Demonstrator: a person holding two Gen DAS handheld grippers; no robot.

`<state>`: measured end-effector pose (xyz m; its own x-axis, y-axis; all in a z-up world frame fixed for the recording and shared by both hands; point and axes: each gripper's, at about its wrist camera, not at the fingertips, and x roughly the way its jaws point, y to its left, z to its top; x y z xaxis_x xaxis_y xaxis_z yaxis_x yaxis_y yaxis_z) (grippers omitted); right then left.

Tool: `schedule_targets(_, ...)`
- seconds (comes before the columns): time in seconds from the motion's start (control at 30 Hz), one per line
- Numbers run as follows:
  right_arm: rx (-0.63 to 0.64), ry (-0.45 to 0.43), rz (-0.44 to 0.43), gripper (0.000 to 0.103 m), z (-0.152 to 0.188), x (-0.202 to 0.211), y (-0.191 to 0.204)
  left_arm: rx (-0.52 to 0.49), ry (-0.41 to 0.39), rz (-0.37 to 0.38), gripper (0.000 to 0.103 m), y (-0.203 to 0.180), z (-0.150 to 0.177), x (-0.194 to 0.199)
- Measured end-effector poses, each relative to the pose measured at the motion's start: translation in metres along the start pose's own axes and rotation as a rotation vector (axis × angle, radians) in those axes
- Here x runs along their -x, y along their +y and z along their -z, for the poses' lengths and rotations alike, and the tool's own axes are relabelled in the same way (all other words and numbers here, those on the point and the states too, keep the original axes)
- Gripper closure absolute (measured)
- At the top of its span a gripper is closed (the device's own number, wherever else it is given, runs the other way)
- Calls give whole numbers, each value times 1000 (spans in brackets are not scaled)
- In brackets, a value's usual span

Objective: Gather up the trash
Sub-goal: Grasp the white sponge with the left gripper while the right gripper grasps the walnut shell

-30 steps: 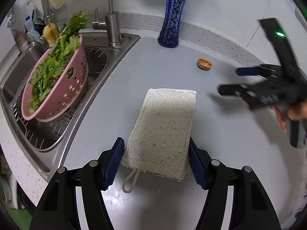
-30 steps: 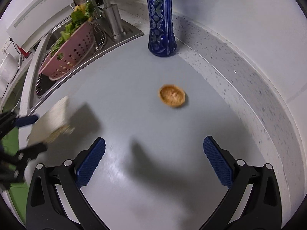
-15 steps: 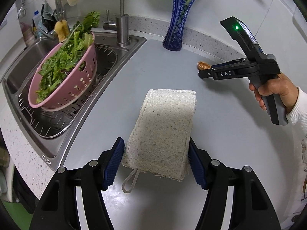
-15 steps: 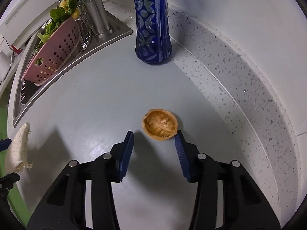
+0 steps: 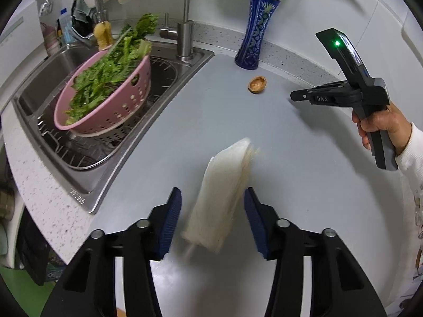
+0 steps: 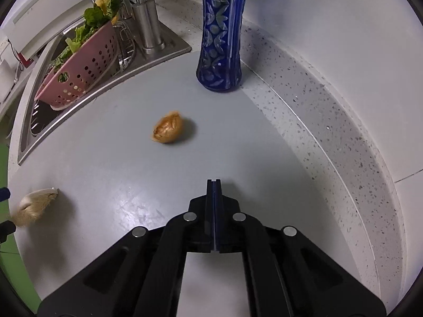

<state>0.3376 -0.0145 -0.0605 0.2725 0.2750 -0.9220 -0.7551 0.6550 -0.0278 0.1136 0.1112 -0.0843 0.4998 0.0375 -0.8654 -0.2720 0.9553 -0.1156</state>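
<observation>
A brown walnut shell half (image 6: pixel 168 130) lies blurred on the grey counter, ahead and left of my right gripper (image 6: pixel 214 182), which is shut and empty. The shell also shows in the left wrist view (image 5: pixel 257 84), left of the right gripper (image 5: pixel 293 96). A pale loofah sponge (image 5: pixel 224 195) stands tilted and blurred between the pads of my left gripper (image 5: pixel 212 219); the pads (image 5: pixel 171 219) stand apart from it, so the gripper is open. The sponge also shows in the right wrist view (image 6: pixel 37 206).
A blue patterned vase (image 6: pixel 220 31) stands at the back by the speckled backsplash. A steel sink (image 5: pixel 87 142) at the left holds a pink colander of greens (image 5: pixel 111 92). The faucet (image 5: pixel 185 39) stands behind it. The counter edge (image 5: pixel 53 211) runs at the lower left.
My right gripper shut without the shell, which slid left and away. My left gripper opened and the sponge tipped up on its edge. Both hands pulled back a little.
</observation>
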Motion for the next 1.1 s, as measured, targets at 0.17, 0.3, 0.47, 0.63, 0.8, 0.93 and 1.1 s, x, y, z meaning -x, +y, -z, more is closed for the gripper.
schedule_targets(0.17,1,-2,-13,103,-5,-4,13,21,1,-13,73,9,6,6)
schedule_targets(0.3,12,-1,-13,103,-6,-3,21,13,9,-6,73,8,7,4)
schedule_targets(0.47,8,-10,-15,101,-10,-3,21,3,21,8,72,5,3,-3)
schedule_targets(0.63,-2,-78,-13,7,-6,7,13,35,32,13,6,7,3,-9)
schedule_targets(0.8,0,-61,-2,5,-5,4,9,36,72,13,6,2,8,-20)
schedule_targets(0.93,3,-55,-10,5,-3,2,10,27,78,9,6,-4,10,-29)
schedule_targets(1.1,-5,-52,-21,5,-2,-1,12,5,88,8,6,-10,11,-42)
